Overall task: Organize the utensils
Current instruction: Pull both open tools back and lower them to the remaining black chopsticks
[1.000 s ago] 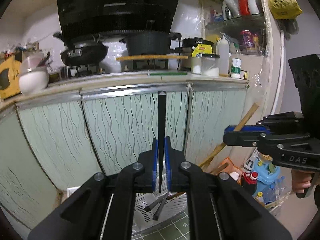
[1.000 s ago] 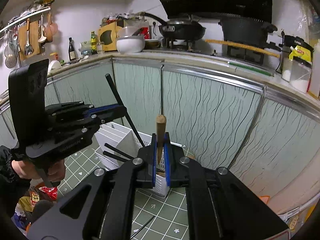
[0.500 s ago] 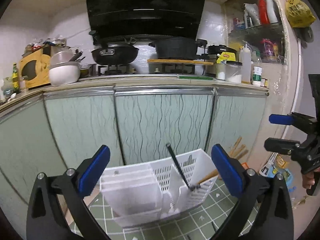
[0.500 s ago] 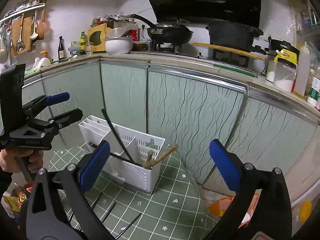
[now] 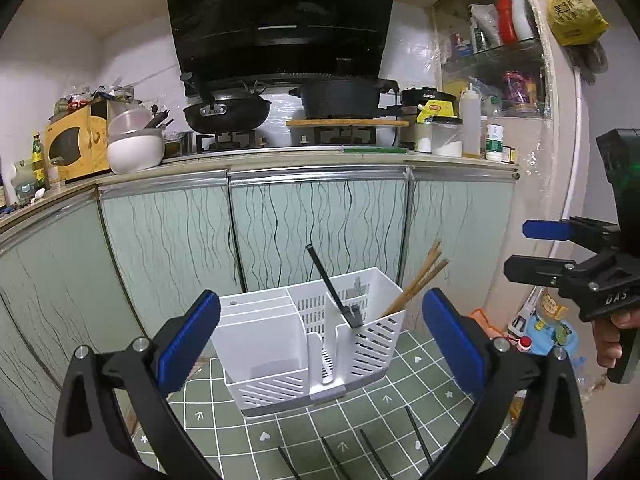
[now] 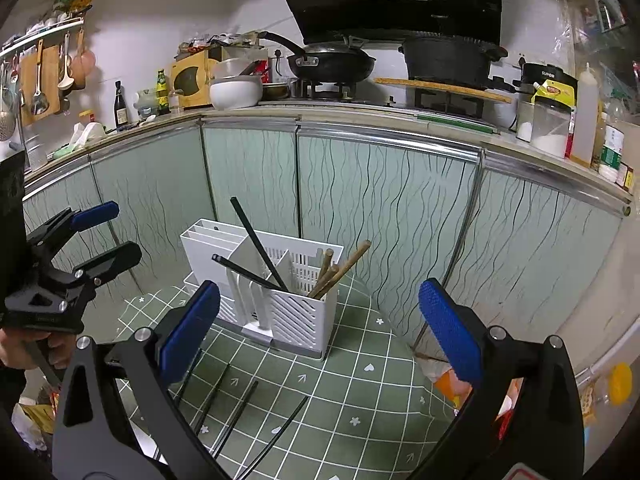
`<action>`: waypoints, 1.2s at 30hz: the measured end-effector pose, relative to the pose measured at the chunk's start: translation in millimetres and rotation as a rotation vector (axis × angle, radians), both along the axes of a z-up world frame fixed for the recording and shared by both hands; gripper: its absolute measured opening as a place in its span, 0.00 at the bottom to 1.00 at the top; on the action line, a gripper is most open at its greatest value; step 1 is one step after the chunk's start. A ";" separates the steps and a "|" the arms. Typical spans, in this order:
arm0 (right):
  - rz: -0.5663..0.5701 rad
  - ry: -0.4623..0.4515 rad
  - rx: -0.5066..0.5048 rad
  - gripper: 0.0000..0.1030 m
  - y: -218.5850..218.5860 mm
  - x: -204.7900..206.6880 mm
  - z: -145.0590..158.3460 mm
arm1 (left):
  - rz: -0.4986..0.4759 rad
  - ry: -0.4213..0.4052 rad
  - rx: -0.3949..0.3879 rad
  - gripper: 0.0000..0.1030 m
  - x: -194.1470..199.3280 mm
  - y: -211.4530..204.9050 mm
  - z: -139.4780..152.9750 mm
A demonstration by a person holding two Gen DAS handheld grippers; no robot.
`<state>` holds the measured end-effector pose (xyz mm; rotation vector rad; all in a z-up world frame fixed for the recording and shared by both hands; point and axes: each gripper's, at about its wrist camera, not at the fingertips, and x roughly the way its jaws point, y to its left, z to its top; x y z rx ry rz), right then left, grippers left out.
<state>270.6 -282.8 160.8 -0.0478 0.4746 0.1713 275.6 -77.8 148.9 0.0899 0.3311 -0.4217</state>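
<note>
A white slotted utensil holder (image 5: 308,344) stands on a green tiled mat (image 5: 400,412); it also shows in the right wrist view (image 6: 296,316). Black chopsticks (image 5: 332,288) lean in its middle compartment, also seen in the right wrist view (image 6: 256,244). Wooden chopsticks (image 5: 420,280) lean in its right end compartment, also seen in the right wrist view (image 6: 340,270). Several black chopsticks (image 6: 236,400) lie loose on the mat in front, also visible in the left wrist view (image 5: 368,452). My left gripper (image 5: 320,336) is open and empty, above the mat before the holder. My right gripper (image 6: 320,336) is open and empty likewise.
Pale green cabinet doors (image 5: 316,220) stand right behind the holder, under a countertop (image 5: 280,160) with a wok (image 5: 224,114), a pot (image 5: 340,98) and a white bowl (image 5: 134,152). Bottles and bags (image 5: 548,320) clutter the floor at the right.
A second ago my left gripper was shut on a black chopstick and my right on a wooden one. Both have opened; the chopsticks now lean in the holder, and both grippers have drawn back.
</note>
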 end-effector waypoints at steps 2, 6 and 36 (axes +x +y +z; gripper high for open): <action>0.004 0.004 -0.001 0.93 3.9 -1.3 3.6 | 0.000 -0.005 -0.018 0.96 -1.9 0.9 4.8; 0.020 0.005 -0.039 0.93 11.7 -4.4 11.5 | 0.004 -0.005 -0.043 0.96 -5.4 3.6 15.5; -0.004 -0.016 -0.035 0.93 15.8 -90.8 -96.3 | 0.136 0.042 0.020 0.96 -79.5 47.2 -77.3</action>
